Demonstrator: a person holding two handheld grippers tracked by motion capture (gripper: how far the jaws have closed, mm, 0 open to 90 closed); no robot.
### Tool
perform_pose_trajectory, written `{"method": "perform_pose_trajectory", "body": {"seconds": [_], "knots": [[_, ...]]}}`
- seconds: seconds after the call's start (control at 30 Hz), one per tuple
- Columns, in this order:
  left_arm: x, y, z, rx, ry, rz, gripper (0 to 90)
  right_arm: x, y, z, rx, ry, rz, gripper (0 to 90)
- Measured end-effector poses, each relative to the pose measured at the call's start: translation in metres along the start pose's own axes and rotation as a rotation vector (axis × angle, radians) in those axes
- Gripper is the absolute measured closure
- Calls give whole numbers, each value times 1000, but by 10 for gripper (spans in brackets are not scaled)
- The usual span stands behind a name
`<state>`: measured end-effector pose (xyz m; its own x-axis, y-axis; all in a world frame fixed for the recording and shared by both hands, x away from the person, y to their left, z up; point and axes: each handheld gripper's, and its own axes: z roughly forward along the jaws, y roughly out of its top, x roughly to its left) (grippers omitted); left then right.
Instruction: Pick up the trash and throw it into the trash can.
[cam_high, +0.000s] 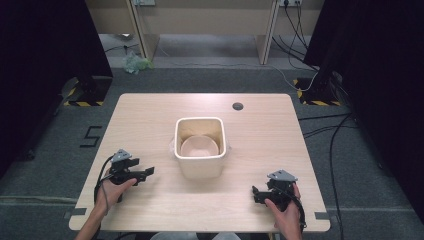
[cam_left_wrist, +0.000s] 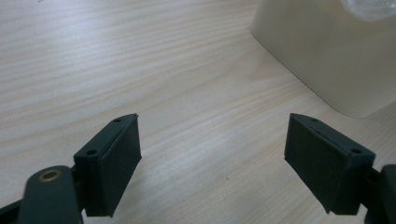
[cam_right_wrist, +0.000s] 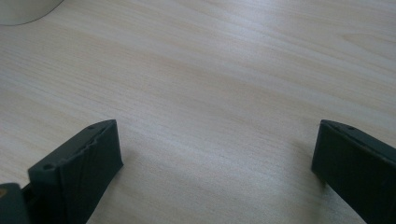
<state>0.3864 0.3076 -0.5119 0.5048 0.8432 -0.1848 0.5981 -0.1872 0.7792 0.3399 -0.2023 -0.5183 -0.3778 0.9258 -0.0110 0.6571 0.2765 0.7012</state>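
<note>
Overhead, the high view shows a pale wooden table (cam_high: 150, 120) on grey carpet, with black curtains at both sides and a wooden desk frame beyond. A black mark shaped like a 5 (cam_high: 90, 136) is taped to the floor left of the table, and a dark round cable hole (cam_high: 238, 106) sits near the table's far edge. At the table's middle stands a cream square container (cam_high: 200, 165) with rounded corners; a round beige bowl (cam_high: 199, 146) rests inside it. The left gripper (cam_high: 149, 172) rests near the container's left side, the right gripper (cam_high: 254, 194) to its near right, both apart from it.

Next, the left gripper view shows its jaws spread wide over bare wood grain, grasping nothing, with the container's cream wall (cam_left_wrist: 327, 56) at upper right.

Lastly, the right gripper view shows jaws likewise released over bare table, the container's corner (cam_right_wrist: 23, 11) at upper left.
</note>
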Motion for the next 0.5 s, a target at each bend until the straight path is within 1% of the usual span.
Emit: {"method": "perform_pose_trajectory", "body": {"seconds": [0.17, 0.3, 0.43, 0.5], "knots": [[-2, -5, 1, 15, -3, 2, 178, 0, 0, 0, -1, 0, -3, 17], [-3, -7, 2, 28, 7, 18, 178, 0, 0, 0, -1, 0, -3, 18], [-7, -9, 2, 36, 4, 27, 178, 0, 0, 0, -1, 0, -3, 18], [-8, -10, 2, 44, 7, 38, 178, 0, 0, 0, -1, -1, -3, 18]]}}
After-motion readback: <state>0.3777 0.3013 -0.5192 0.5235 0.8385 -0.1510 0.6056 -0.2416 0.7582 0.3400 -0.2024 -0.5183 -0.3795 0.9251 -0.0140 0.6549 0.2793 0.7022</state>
